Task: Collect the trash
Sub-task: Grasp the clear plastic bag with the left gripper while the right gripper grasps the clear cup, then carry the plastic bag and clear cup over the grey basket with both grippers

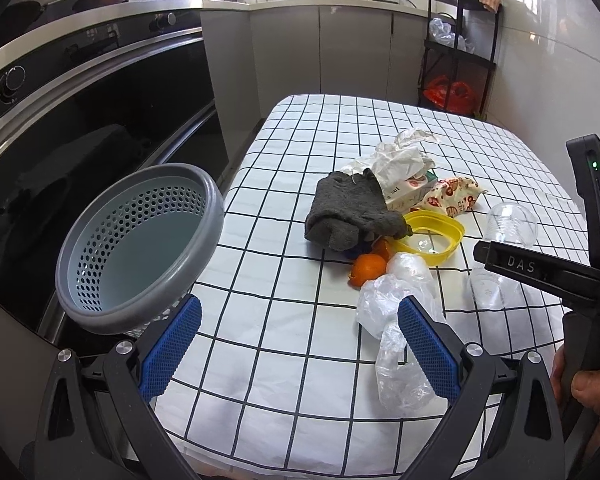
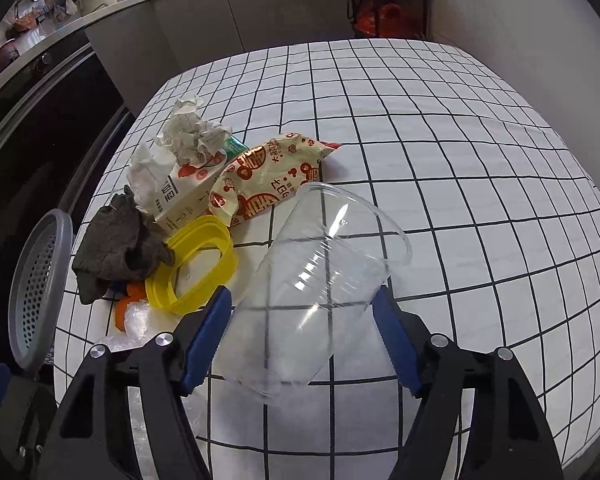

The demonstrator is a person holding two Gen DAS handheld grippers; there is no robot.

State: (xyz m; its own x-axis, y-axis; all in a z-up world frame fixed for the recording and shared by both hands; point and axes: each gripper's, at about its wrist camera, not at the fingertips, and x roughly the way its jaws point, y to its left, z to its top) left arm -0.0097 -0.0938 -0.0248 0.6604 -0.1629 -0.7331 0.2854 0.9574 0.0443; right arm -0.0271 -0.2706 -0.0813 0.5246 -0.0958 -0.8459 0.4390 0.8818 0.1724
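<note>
On checked tablecloth (image 2: 460, 160), right gripper (image 2: 302, 320) apparently clamping clear plastic cup (image 2: 320, 280), left gripper (image 1: 298, 344) open, empty

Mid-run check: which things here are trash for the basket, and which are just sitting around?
Job:
basket
clear cup, between the right gripper pads
plastic bag
orange peel
crumpled paper
snack wrapper

Just lying about:
grey cloth
yellow lid
tissue pack
shelf rack

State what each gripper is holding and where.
Right gripper: clear plastic cup, pinched across its lower body near the base. Left gripper: open, nothing between its pads.
</note>
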